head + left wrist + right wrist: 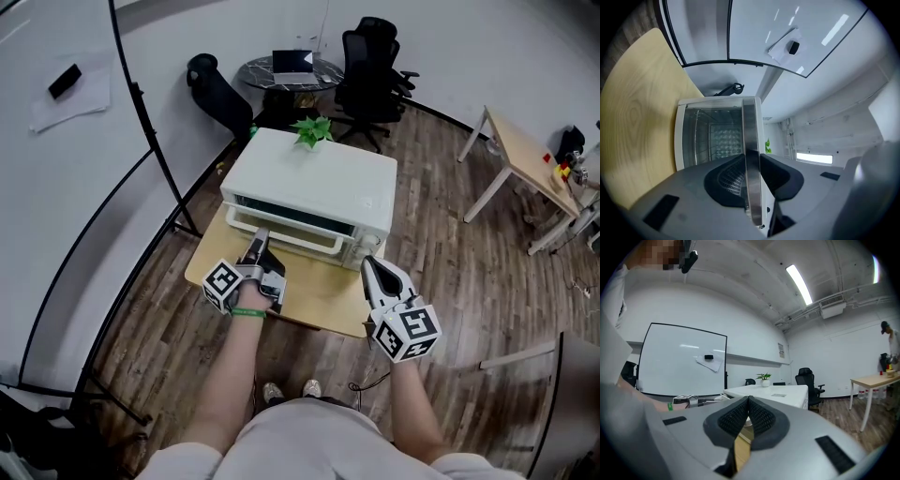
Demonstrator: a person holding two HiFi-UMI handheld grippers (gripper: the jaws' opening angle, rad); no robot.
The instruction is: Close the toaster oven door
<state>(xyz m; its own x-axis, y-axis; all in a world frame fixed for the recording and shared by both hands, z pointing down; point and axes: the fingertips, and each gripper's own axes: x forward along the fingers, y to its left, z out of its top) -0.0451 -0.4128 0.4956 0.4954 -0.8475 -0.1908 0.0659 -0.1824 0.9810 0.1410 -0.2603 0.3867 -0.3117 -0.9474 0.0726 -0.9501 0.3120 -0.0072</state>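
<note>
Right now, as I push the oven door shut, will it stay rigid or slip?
Likely rigid: the door is framed glass. Its polished handle may slip in the left gripper. The toaster oven stands loose, so might slide.

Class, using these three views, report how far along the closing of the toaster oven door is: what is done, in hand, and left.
Done: the left gripper is clamped on the door's metal handle. In hand: the door stands partly open, with a dark gap showing above it. Left: swing it up flush against the toaster oven and release. The right gripper is shut and empty.
</note>
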